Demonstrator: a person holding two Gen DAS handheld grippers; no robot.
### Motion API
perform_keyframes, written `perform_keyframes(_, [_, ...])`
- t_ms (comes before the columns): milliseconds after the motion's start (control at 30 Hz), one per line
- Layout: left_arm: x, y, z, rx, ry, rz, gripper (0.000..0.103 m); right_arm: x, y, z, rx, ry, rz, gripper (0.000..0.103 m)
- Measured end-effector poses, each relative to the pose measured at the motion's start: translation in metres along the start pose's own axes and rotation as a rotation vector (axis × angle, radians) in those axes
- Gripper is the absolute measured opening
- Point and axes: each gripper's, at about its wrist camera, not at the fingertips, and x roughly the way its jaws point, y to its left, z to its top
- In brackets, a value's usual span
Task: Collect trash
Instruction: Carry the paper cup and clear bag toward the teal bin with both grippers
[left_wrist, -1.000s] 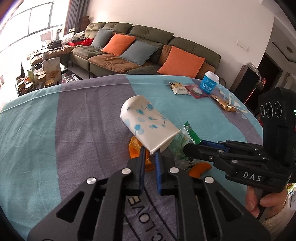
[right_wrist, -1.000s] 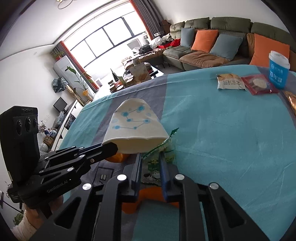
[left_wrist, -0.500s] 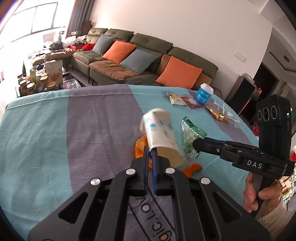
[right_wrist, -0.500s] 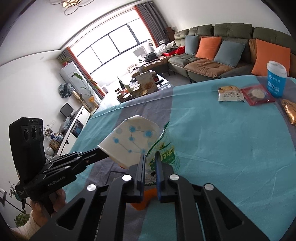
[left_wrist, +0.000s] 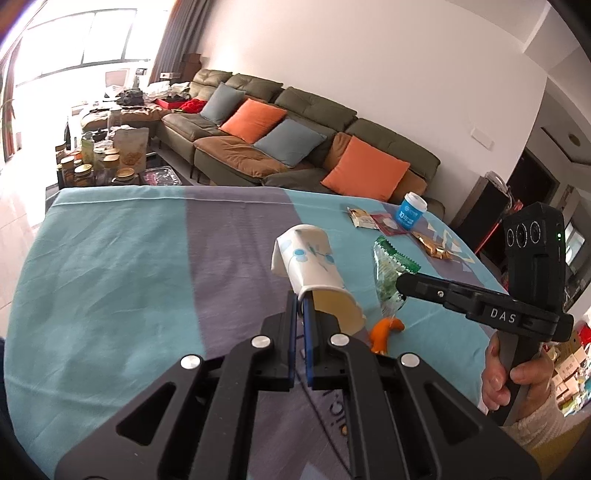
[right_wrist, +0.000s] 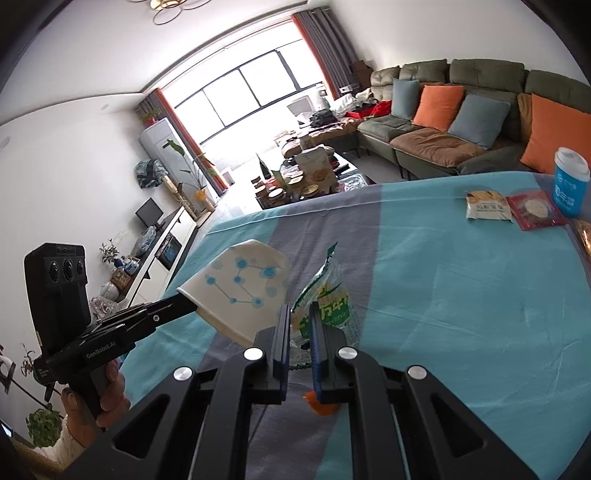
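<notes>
"DAS" stands on the right hand-held gripper (left_wrist: 400, 286). "GenRobot.AI" stands on the left hand-held gripper (right_wrist: 184, 304). The far blue cup (left_wrist: 412, 213) carries a "10".

The orange scrap (right_wrist: 320, 405) on the tabletop (right_wrist: 461, 295) shows only as a sliver behind the right gripper (right_wrist: 298, 314). Print on the green wrapper (right_wrist: 325, 306) is too blurred to read. At the right edge, a gold wrapper (right_wrist: 584, 236) is cut off. Lettering on the cloth beneath the left gripper (left_wrist: 301, 306) is mostly covered.

Matt paper cup (left_wrist: 314, 266), glossy plastic wrapper (right_wrist: 328, 299), creased cloth tablecloth (left_wrist: 110, 280)
</notes>
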Motion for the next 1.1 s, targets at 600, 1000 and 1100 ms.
perform_keyframes(600, [-0.078,0.040,-0.033,-0.075,-0.060,0.089,0.004,0.029,0.066,-0.009,-0.101,0.069,0.149,0.009])
perform_keyframes(1000, [-0.123,0.061,-0.056,-0.128,-0.094,0.168,0.004,0.053,0.109,-0.013,-0.159,0.122,0.237,0.009])
perform_keyframes(1100, [-0.135,0.069,-0.063,-0.148,-0.102,0.190,0.004,0.058,0.119,-0.013,-0.174,0.134,0.254,0.009])
